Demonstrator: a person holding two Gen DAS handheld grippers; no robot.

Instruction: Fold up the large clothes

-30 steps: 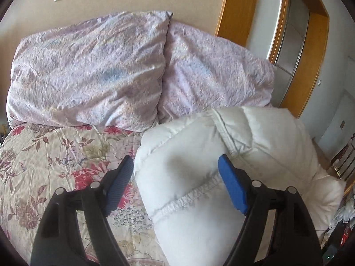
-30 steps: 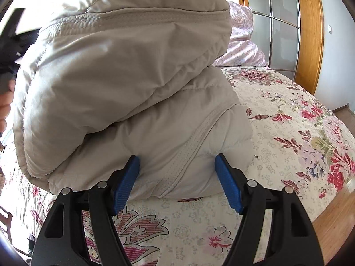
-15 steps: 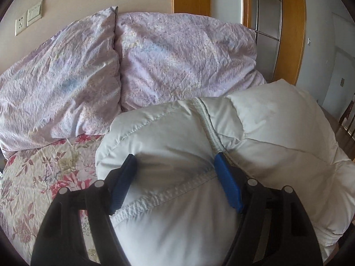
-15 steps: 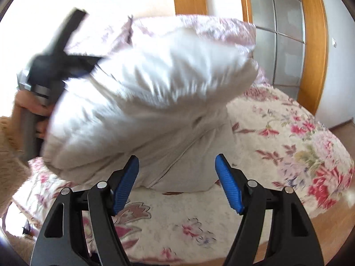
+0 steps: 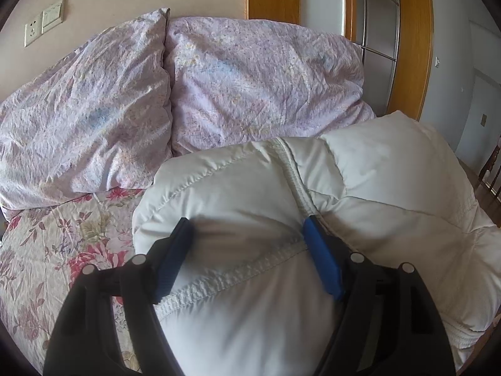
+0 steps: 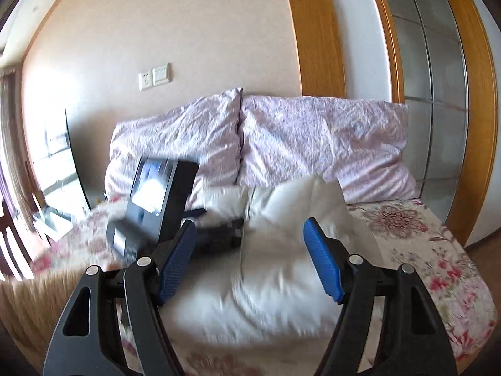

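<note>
The white puffy jacket [image 5: 360, 188] lies bunched on the bed [image 5: 56, 250], with the left gripper [image 5: 247, 250] jaws spread across a quilted bulge. Only the right wrist view shows the right gripper [image 6: 250, 260] hanging above, jaws spread and empty.

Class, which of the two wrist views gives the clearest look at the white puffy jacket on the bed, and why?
The left wrist view: the white puffy jacket fills the lower frame, sharp enough to show its quilted seams. In the right wrist view the jacket is blurred, and part of it is hidden behind the other hand-held gripper's body.
</note>
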